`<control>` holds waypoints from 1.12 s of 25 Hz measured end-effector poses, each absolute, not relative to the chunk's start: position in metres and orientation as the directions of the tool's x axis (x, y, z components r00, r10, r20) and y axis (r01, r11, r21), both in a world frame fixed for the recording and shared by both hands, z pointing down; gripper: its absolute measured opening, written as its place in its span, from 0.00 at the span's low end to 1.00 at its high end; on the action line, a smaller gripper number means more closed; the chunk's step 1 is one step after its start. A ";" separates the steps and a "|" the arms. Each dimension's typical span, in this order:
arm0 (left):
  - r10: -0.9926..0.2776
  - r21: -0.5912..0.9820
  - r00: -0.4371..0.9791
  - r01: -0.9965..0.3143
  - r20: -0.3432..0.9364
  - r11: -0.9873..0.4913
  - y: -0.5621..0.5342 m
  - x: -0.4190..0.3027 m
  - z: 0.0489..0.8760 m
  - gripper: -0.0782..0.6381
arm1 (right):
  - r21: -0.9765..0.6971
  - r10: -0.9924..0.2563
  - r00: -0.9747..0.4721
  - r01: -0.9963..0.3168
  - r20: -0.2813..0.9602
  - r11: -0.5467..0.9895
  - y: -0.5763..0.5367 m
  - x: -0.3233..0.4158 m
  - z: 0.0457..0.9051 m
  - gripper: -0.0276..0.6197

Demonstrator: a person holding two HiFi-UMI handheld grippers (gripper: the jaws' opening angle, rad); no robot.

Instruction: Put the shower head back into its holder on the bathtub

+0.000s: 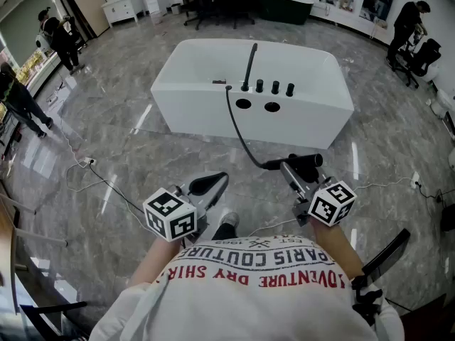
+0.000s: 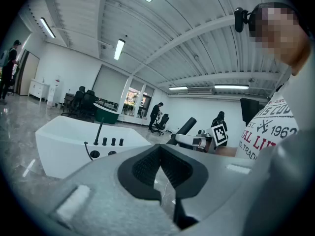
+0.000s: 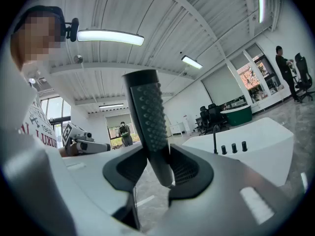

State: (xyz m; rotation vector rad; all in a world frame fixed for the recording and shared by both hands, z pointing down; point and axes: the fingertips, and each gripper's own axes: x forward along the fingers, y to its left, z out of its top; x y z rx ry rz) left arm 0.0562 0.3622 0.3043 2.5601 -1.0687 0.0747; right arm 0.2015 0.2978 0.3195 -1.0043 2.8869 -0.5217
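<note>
Shower head [image 3: 147,112], slim, black and dotted, sits pinched in right gripper [image 3: 157,168] jaws; left gripper [image 2: 160,167] jaws pressed together.

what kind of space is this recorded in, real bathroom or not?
Not a bathroom; most likely an open lab or showroom hall. A freestanding white bathtub stands on a wide marble-look floor, office chairs sit along the edges, and strip lights hang under an exposed ribbed ceiling.
</note>
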 end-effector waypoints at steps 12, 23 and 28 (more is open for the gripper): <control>-0.681 0.303 0.709 -0.700 0.184 -0.646 0.368 0.057 0.297 0.11 | -0.341 -0.607 -0.795 -0.575 0.017 0.744 0.301 0.203 0.305 0.27; -0.676 0.328 0.705 -0.704 0.213 -0.630 0.356 0.056 0.318 0.11 | -0.399 -0.604 -0.797 -0.550 -0.014 0.734 0.288 0.206 0.314 0.27; -0.660 0.353 0.714 -0.695 0.235 -0.627 0.324 0.052 0.334 0.11 | -0.419 -0.621 -0.784 -0.566 0.006 0.710 0.255 0.207 0.322 0.27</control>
